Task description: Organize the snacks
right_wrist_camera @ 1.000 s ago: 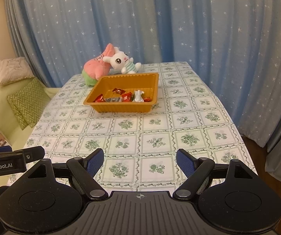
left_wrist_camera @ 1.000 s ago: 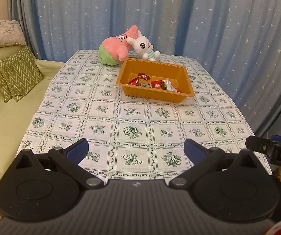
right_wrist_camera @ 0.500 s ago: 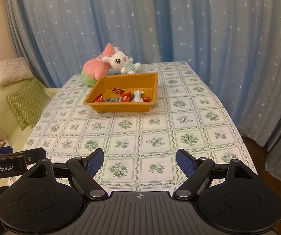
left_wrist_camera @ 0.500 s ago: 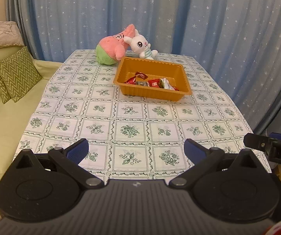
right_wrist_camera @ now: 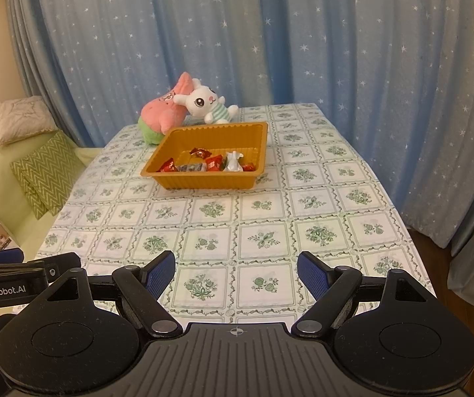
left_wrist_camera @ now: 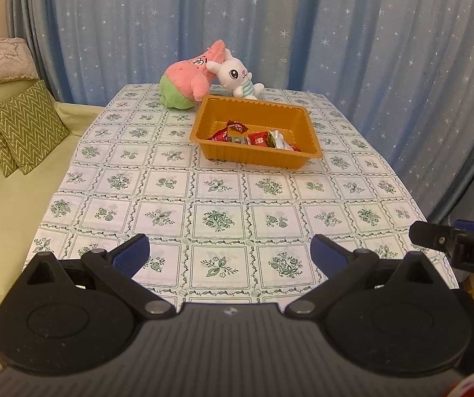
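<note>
One rectangular orange plastic tray (right_wrist_camera: 204, 178), ribbed walls, rolled rim, on the far half of a table (right_wrist_camera: 319, 231) under a smooth floral-check cloth. Contents: several crinkled foil snack packets (right_wrist_camera: 210, 163), red and silver, bunched along the near wall. Two soft plush toys behind it: pink star (right_wrist_camera: 164, 115), white rabbit (right_wrist_camera: 204, 104). Left gripper (left_wrist_camera: 228, 253) and right gripper (right_wrist_camera: 235, 273): blue ribbed pads spread wide, grasping nothing, above the near table edge.

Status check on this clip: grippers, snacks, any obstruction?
Left gripper and right gripper open, empty. Snacks in orange tray, far end of table. Nothing in the way; plush toys behind the tray.
</note>
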### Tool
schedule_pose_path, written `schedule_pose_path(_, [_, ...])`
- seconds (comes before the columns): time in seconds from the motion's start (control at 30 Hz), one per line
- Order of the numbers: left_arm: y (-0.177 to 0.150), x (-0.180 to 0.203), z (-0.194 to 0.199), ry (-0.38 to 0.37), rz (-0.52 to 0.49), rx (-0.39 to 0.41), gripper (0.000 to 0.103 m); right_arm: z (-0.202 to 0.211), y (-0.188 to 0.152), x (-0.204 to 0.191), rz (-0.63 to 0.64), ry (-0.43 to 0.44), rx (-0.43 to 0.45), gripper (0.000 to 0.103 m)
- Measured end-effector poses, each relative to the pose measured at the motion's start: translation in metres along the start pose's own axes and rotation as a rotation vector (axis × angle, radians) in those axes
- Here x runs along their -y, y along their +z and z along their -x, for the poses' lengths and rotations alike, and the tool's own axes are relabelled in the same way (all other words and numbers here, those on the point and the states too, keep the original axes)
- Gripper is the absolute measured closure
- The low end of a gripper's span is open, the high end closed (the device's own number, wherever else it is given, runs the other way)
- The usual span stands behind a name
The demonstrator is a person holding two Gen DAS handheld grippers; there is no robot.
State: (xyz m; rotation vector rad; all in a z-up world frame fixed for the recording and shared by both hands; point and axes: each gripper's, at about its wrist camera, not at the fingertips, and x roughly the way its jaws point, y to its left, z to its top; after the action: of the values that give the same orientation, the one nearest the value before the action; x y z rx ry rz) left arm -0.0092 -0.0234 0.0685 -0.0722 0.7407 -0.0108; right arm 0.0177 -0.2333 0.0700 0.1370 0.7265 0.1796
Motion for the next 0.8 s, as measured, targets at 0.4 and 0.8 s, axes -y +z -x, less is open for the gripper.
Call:
schedule_pose_path(0.4, [-0.0009, 0.0013, -0.0004, -0.004, -0.009, -0.004, 0.000, 0.0000, 0.0008, -0.0003, 0.001, 0.002, -0.001, 0.022])
schedule_pose_path(0.8, [-0.0017, 0.0018, -0.0014, -0.006, -0.012, -0.011, 0.000, -0.0011, 0.0009, -0.0006, 0.002, 0.001, -0.003, 0.022])
